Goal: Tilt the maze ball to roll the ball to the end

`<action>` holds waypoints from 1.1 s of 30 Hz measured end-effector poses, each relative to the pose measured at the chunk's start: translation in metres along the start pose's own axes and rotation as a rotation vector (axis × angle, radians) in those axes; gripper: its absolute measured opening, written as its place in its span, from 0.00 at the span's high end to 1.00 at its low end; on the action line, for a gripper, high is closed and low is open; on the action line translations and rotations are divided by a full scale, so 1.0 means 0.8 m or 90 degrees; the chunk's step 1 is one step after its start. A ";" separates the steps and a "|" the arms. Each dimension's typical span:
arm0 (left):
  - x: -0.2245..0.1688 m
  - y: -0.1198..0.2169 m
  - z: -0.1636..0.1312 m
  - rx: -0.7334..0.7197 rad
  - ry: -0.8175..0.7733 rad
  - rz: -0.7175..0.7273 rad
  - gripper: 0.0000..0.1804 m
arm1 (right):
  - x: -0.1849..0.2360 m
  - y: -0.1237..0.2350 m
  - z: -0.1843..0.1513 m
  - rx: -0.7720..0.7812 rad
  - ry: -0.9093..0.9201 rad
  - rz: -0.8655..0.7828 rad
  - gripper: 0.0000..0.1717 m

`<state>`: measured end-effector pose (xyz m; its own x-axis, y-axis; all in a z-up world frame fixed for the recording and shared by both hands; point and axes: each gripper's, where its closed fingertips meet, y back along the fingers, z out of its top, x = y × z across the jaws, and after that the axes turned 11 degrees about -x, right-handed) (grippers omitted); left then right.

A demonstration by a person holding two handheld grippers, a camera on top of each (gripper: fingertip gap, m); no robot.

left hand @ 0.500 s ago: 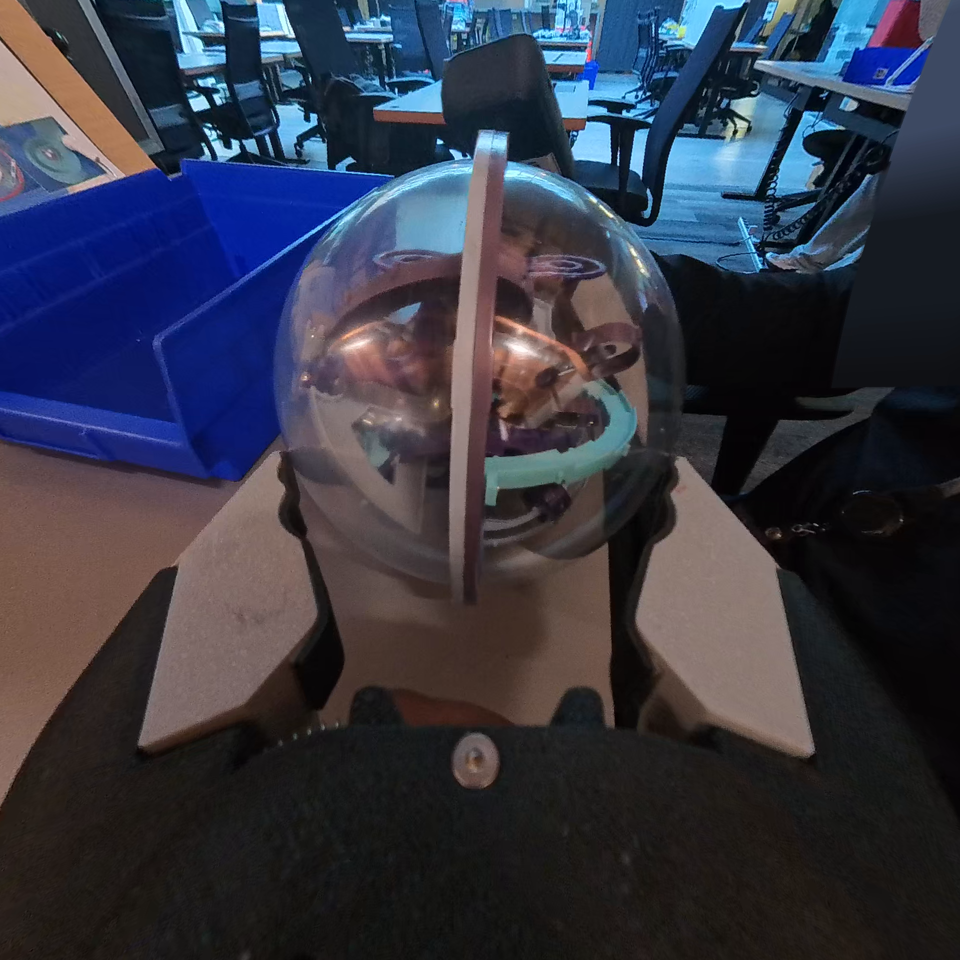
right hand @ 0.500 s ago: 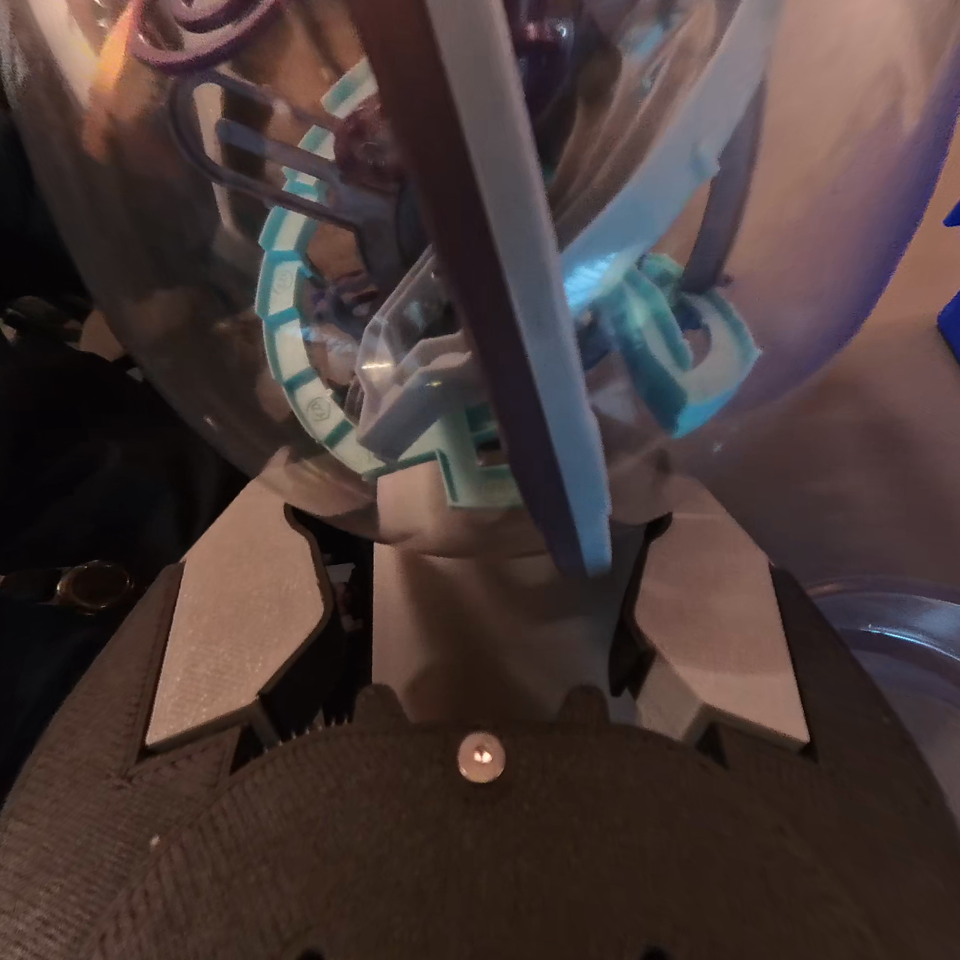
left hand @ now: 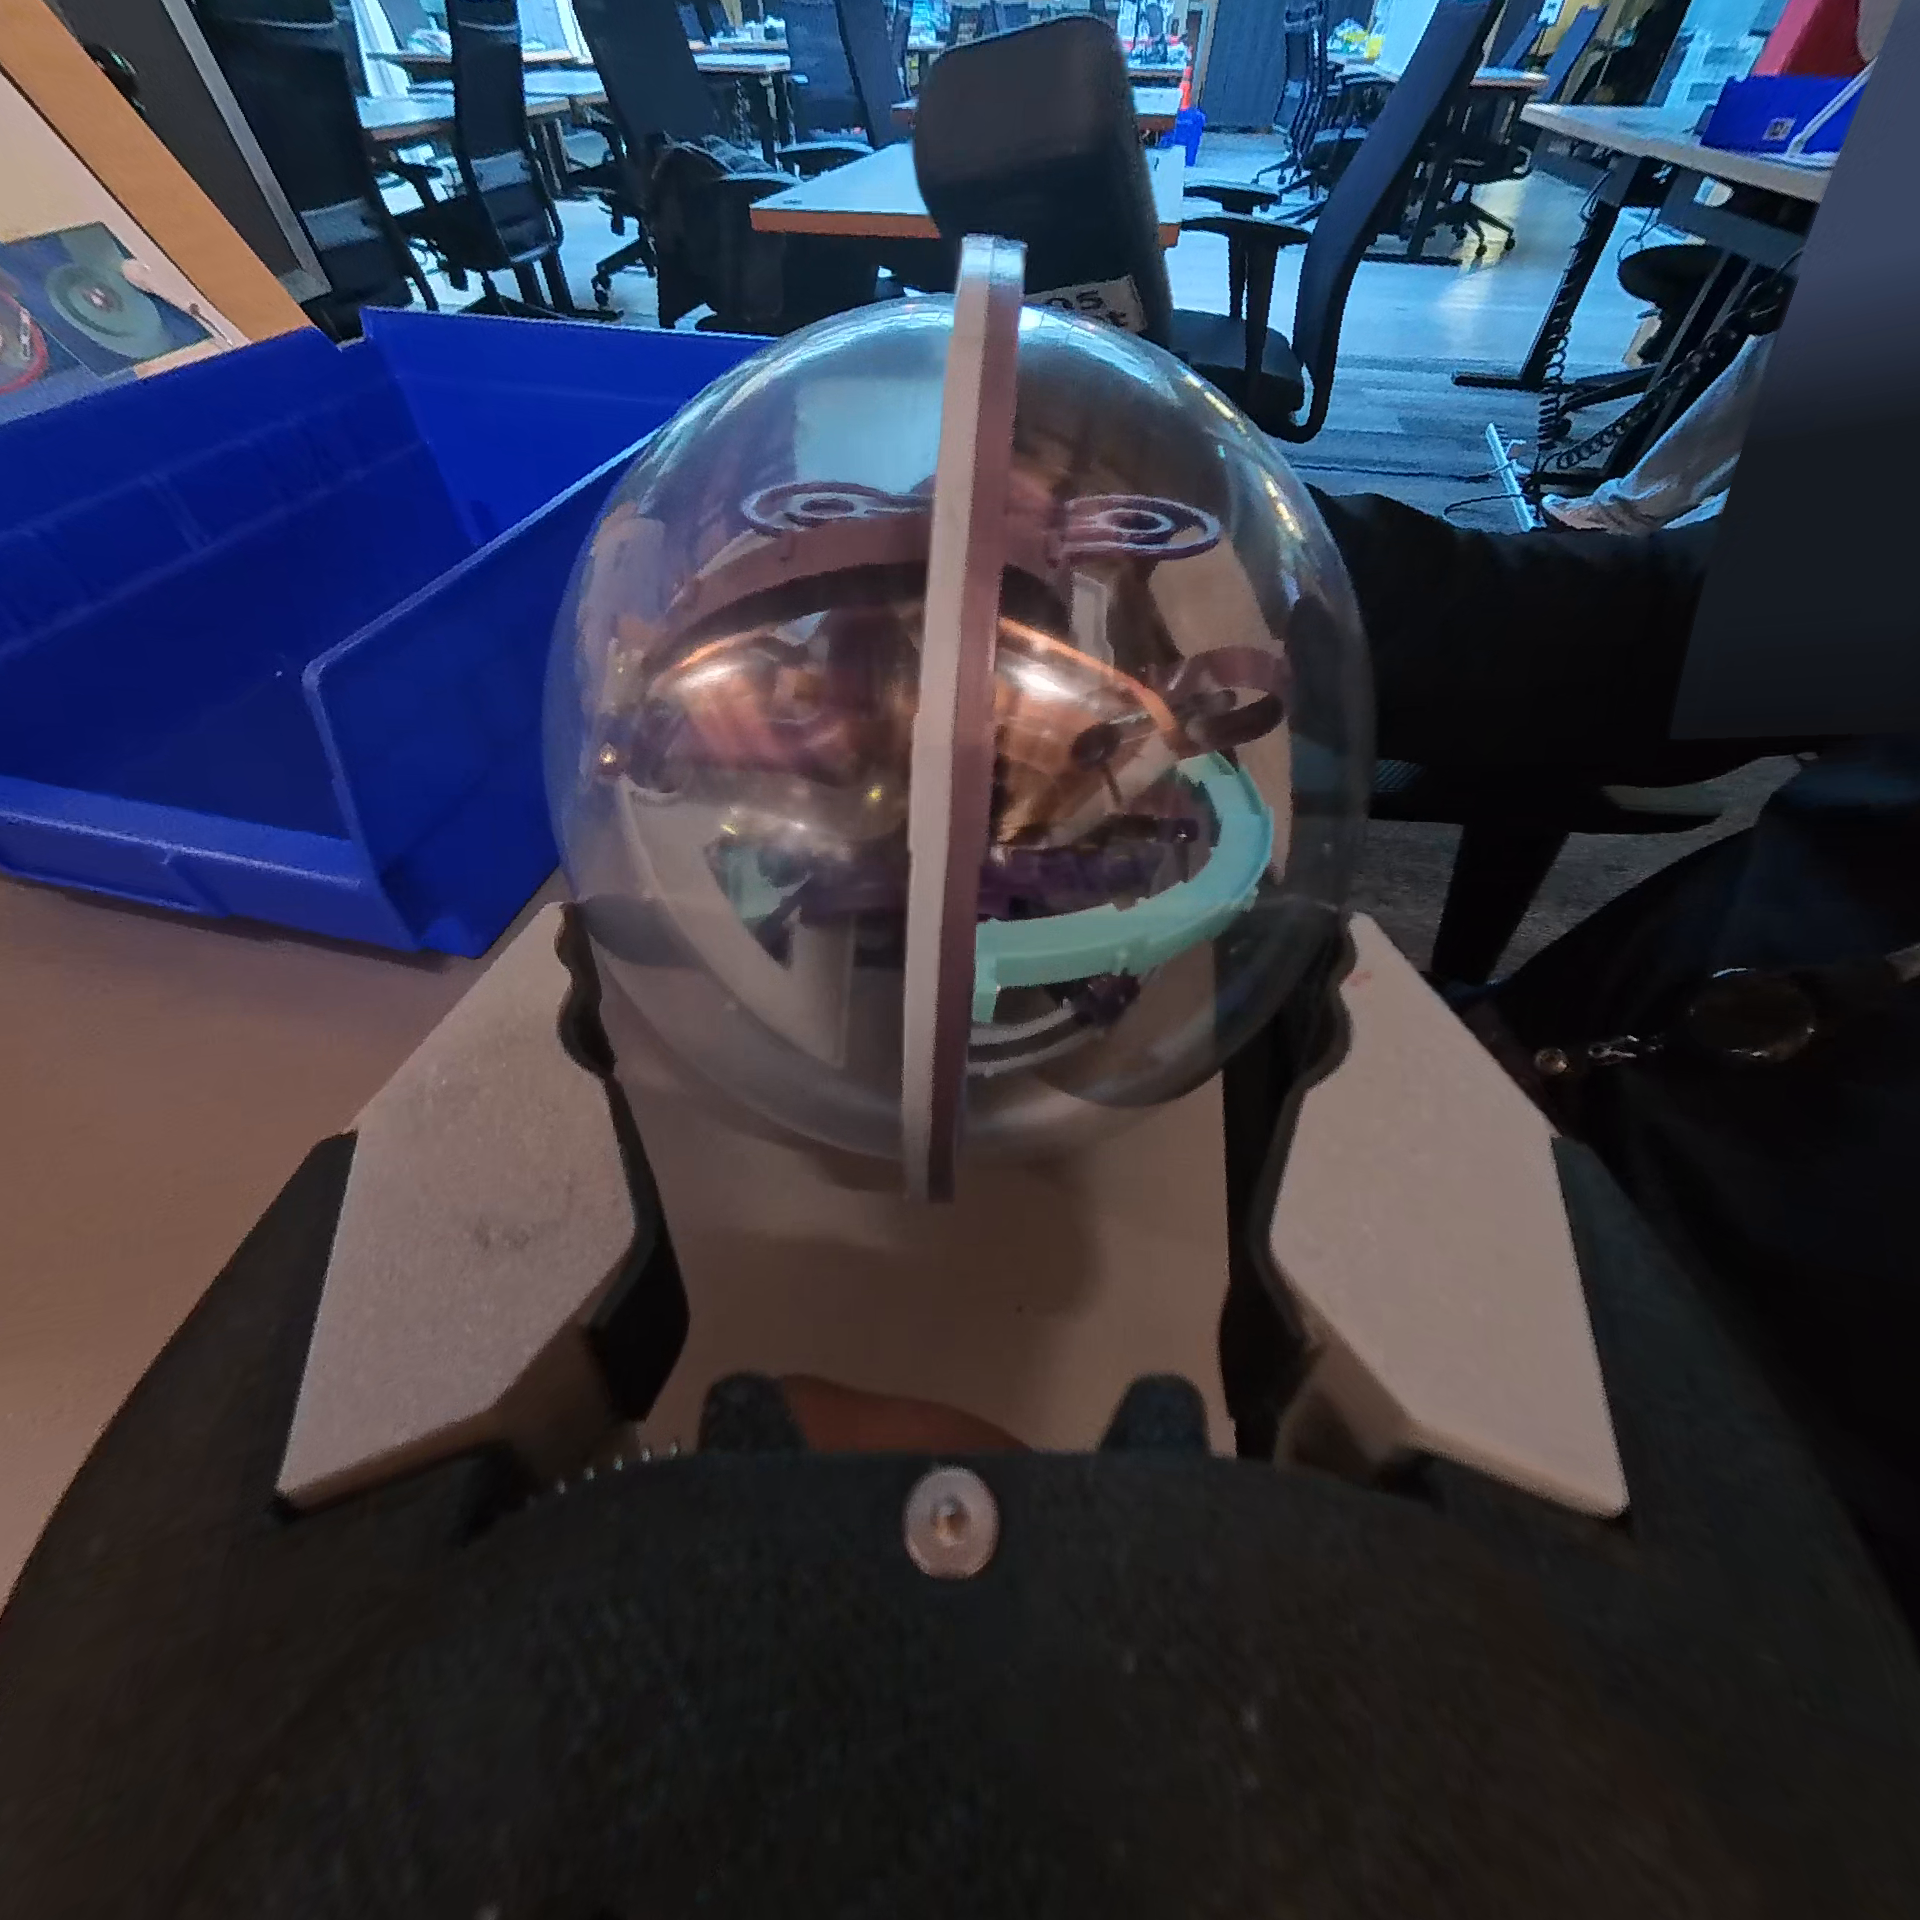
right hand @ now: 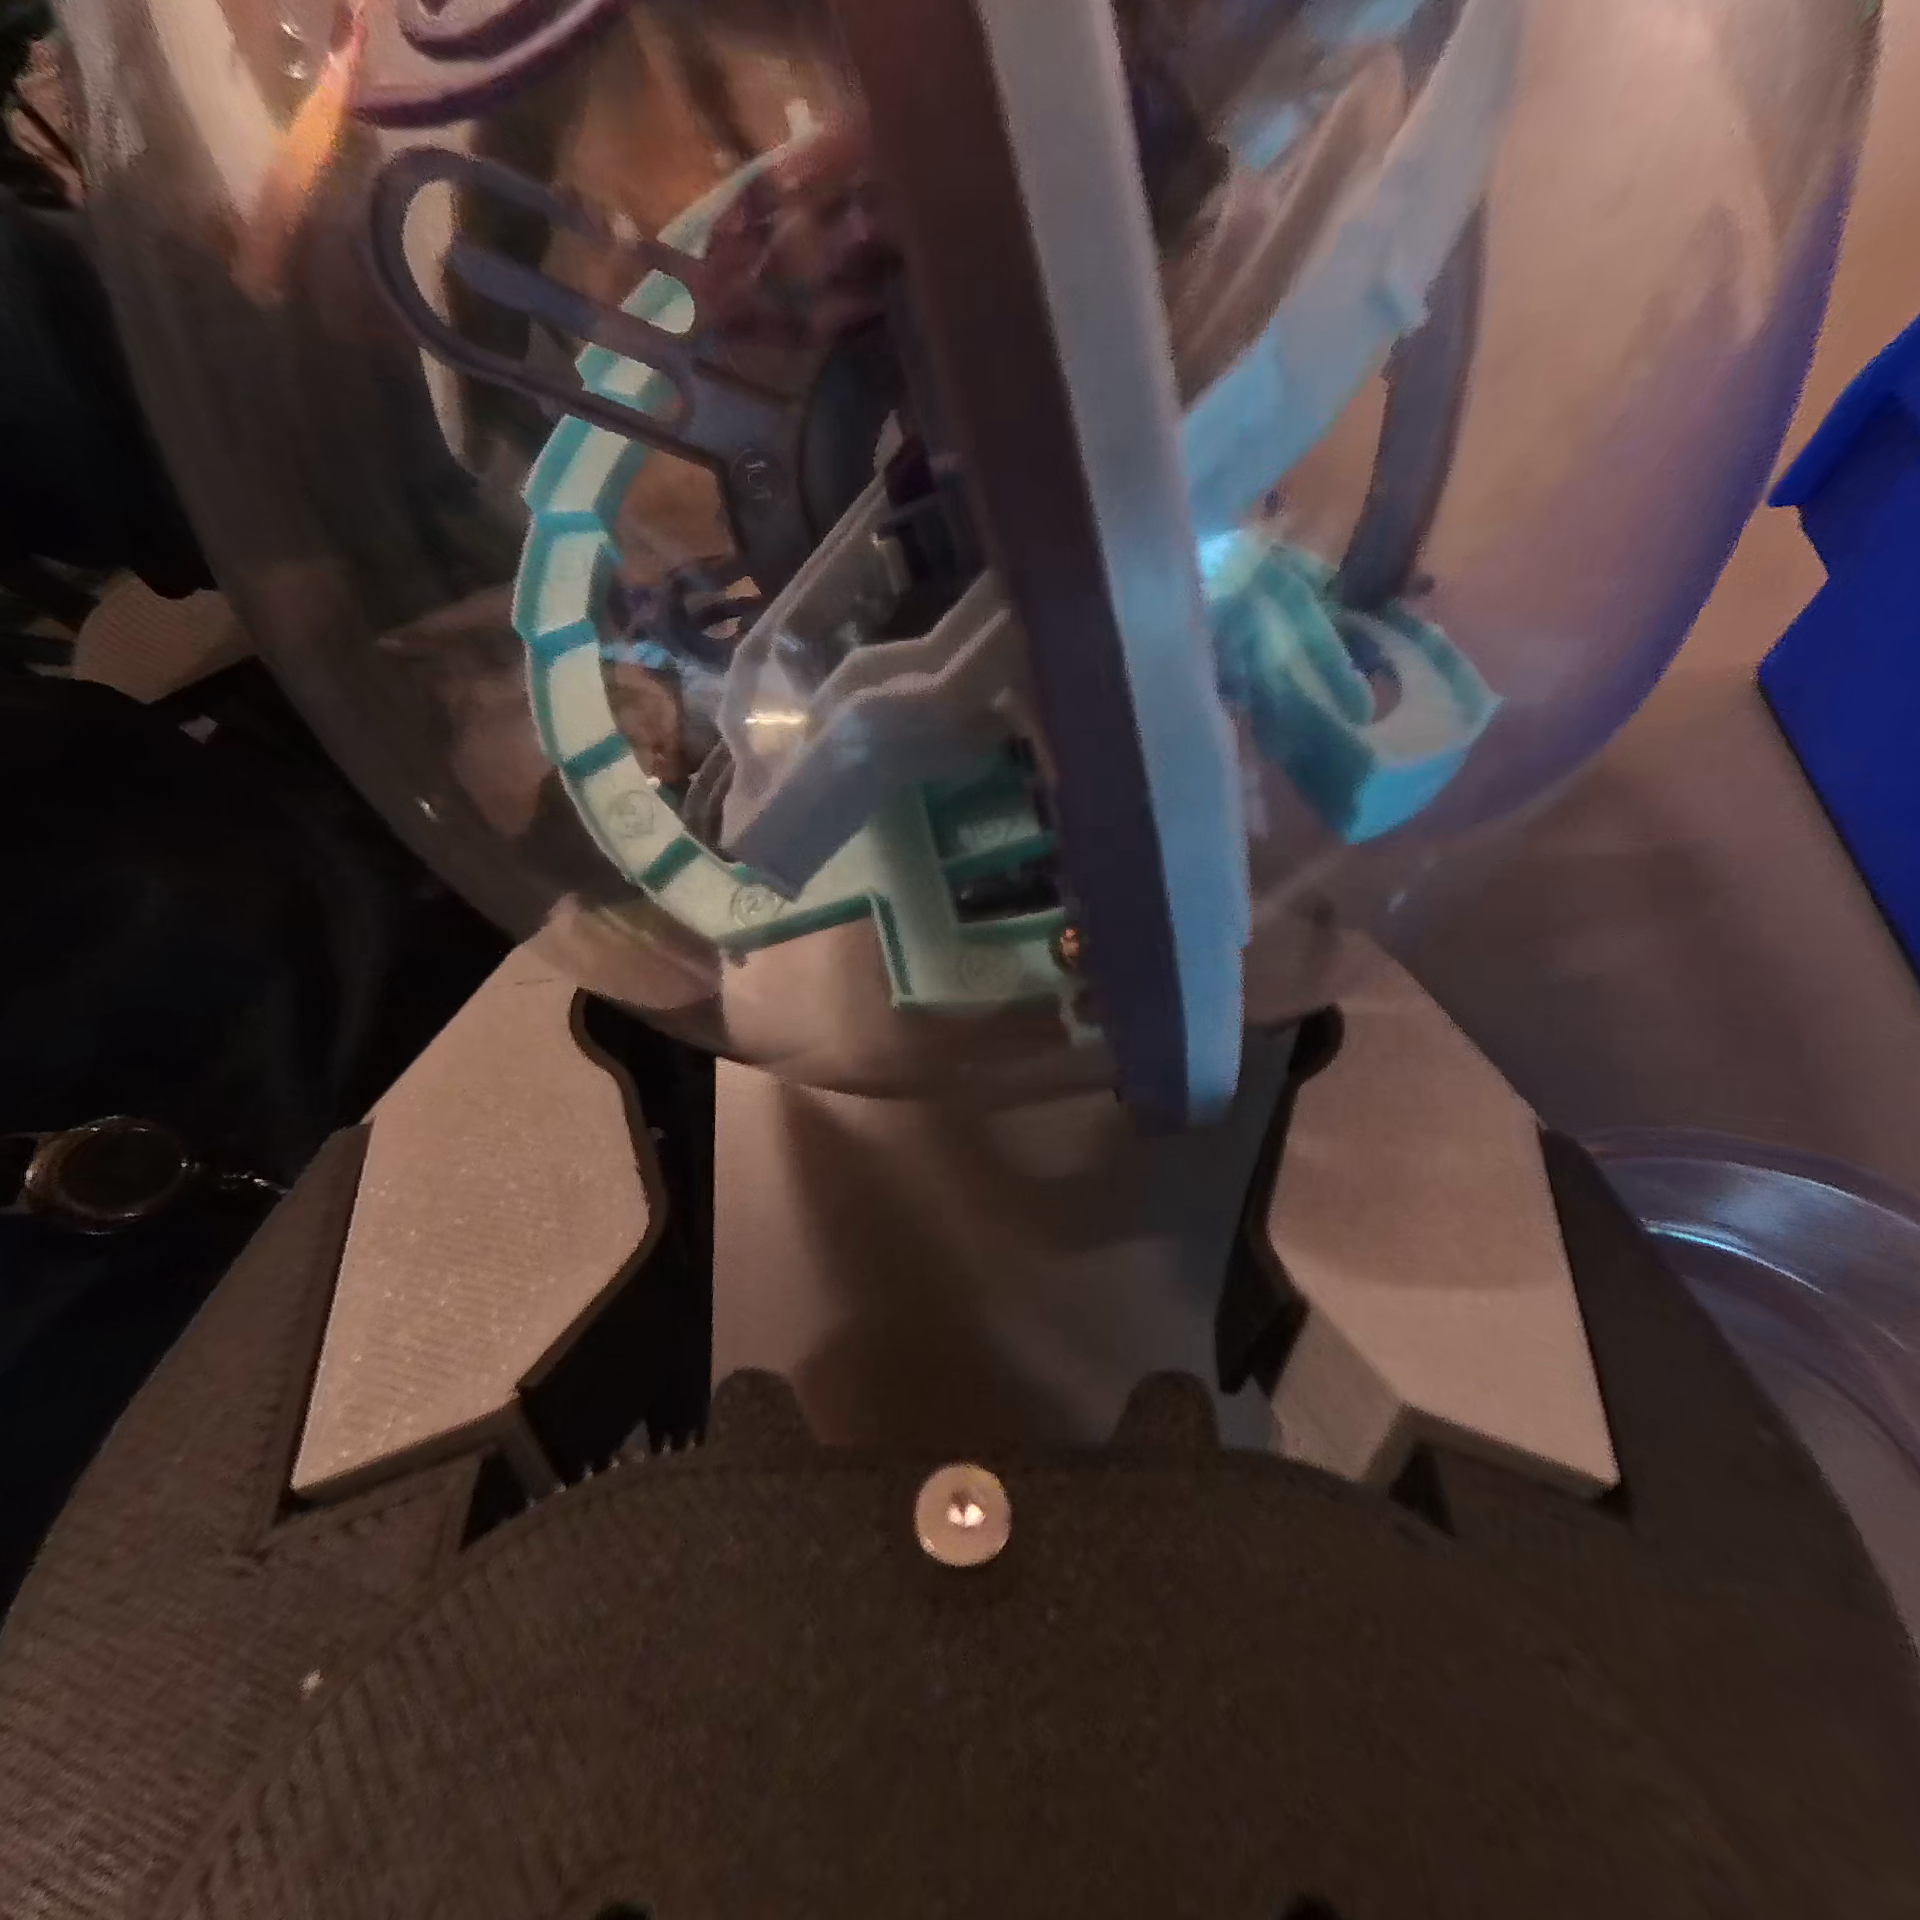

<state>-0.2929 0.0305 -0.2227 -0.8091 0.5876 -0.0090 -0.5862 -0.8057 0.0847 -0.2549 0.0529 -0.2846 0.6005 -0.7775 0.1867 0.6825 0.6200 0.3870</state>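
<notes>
The maze ball (left hand: 779, 727) is a clear sphere with a pale ring (left hand: 961, 675) around it and teal and purple tracks inside. In the left wrist view it stands with the ring upright, centred between my left gripper's (left hand: 961, 987) fingers, whose dark pads press on both sides low down. In the right wrist view the maze ball (right hand: 727, 520) fills the upper frame, tilted, and my right gripper's (right hand: 956, 1023) fingertips press against its lower curve. I cannot make out the small ball inside.
A blue bin (left hand: 260, 644) stands on the beige table (left hand: 156, 1091) to the left, and its corner shows in the right wrist view (right hand: 1860, 623). A clear round dish (right hand: 1787, 1247) lies at the lower right. Office chairs and desks (left hand: 1039, 156) stand beyond.
Little has changed. In the right wrist view the tracks inside the ball have shifted slightly, a small roll of the ball. Both grasps stay as they were.
</notes>
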 end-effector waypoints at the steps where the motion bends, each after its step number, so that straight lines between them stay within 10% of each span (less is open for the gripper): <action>1: 0.000 0.000 0.001 -0.004 0.003 -0.001 0.27 | -0.001 0.001 0.000 0.001 0.008 -0.005 0.25; 33: 0.004 -0.002 0.005 -0.033 0.016 0.001 0.28 | -0.010 0.027 0.054 -0.128 0.098 -0.074 0.19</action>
<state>-0.2943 0.0340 -0.2186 -0.8104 0.5849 -0.0344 -0.5859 -0.8097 0.0334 -0.2632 0.0681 -0.2393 0.5591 -0.8290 0.0069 0.8101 0.5481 0.2084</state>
